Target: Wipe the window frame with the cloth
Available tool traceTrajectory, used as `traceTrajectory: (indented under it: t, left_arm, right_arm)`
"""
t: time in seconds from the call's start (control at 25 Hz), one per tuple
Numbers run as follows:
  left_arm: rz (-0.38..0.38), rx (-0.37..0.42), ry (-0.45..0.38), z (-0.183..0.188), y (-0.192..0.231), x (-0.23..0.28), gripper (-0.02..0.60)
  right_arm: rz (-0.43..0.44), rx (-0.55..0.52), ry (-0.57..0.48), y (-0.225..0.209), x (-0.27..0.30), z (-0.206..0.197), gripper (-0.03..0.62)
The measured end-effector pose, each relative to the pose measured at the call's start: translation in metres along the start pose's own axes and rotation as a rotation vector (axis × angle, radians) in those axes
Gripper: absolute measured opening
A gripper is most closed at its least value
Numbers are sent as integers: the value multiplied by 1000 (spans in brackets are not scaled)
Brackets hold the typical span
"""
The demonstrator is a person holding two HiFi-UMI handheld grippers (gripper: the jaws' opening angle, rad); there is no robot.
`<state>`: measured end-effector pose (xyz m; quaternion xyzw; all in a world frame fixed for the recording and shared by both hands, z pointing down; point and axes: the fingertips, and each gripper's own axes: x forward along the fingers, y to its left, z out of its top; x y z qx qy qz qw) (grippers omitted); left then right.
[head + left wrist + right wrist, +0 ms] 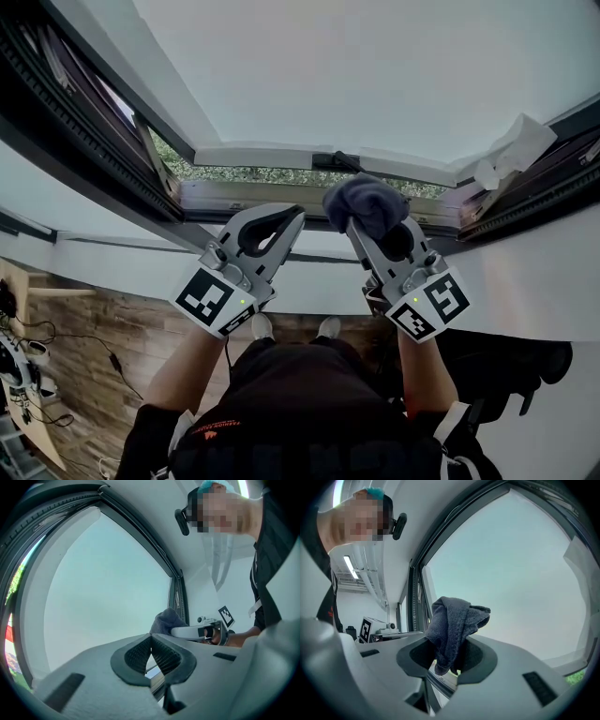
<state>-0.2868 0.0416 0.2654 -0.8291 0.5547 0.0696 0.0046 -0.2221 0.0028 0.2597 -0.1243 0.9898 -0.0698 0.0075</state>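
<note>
My right hand-held gripper (pixel 450 654) clamps the dark blue-grey terry cloth (pixel 454 620) by the grey window frame (pixel 234 195), my left hand-held gripper (pixel 151 641) is closed and empty, and I judge most wiping remains.

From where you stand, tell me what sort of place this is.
Likely an indoor workroom or office, beside an open window: a dark window frame with greenery beyond it, a wood-look floor with loose cables, and a strip ceiling light in the right gripper view.
</note>
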Motion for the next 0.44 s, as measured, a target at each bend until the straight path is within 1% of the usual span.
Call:
traceTrajectory:
  t: [0.44]
  left_arm:
    - [7,7,1,-1,4,2,20]
  right_arm:
    - [0,-5,12,-3,2,-4,112]
